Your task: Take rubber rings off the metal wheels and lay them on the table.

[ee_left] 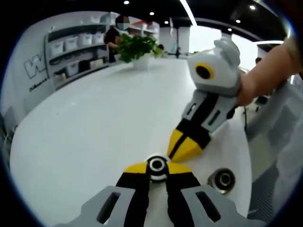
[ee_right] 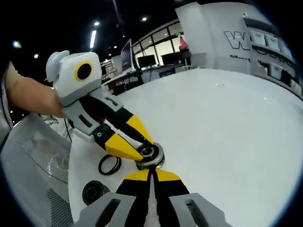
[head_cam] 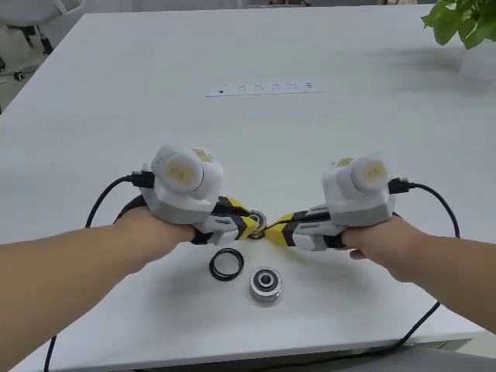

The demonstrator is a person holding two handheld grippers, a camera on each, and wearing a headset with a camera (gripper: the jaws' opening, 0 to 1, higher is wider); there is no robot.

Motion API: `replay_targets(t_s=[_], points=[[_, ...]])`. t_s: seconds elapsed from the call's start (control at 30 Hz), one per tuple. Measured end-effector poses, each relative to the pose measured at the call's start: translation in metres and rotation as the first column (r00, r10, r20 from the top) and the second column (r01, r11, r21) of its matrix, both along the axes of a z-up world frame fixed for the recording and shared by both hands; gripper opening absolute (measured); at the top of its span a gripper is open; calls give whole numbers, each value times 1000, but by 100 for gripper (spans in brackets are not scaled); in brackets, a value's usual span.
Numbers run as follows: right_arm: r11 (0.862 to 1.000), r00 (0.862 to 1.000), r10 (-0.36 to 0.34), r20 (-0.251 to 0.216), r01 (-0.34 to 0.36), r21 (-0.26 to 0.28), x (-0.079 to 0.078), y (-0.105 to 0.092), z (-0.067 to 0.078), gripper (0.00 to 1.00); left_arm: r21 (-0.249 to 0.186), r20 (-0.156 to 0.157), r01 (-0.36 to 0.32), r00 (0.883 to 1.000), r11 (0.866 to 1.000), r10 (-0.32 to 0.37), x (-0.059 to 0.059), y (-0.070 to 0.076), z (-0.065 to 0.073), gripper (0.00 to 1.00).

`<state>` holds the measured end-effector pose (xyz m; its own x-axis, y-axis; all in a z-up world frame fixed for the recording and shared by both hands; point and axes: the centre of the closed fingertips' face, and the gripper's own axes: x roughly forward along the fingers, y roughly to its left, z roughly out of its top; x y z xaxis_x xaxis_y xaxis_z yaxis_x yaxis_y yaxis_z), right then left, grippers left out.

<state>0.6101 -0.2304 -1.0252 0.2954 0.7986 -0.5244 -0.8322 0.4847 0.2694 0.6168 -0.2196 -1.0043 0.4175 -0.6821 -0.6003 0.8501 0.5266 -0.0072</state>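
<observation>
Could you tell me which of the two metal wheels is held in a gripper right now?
The raised wheel clamped in the left gripper, at the right gripper's tips; the other wheel lies free on the table beside a loose black ring.

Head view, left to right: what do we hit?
Left hand → black rubber ring lying flat on the table → silver metal wheel lying on the table → right hand → green leafy plant.
</observation>
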Motion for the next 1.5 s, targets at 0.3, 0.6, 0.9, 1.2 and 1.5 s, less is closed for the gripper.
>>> replay_targets(t_s=[0.3,0.6,0.9,1.2,1.5], points=[[996,996,-64,-64,68,50,2,-5,2,0,19,8,-4,1000,1000,3,-3,0,-1,13],[985,988,-109,-110,123,122,3,-7,11,0,33,6,-8,1000,999,8,-4,-1,-1,13],[978,982,-121,-146,144,154,-4,-3,18,0,47,13,-14,1000,999,13,-4,-2,-2,12],[972,978,-114,-173,145,183,-7,1,23,0,56,19,-18,1000,998,17,-4,-2,-3,12],[971,979,-89,-185,127,204,-13,8,28,0,59,19,-13,1000,998,12,-5,-3,-3,12]])
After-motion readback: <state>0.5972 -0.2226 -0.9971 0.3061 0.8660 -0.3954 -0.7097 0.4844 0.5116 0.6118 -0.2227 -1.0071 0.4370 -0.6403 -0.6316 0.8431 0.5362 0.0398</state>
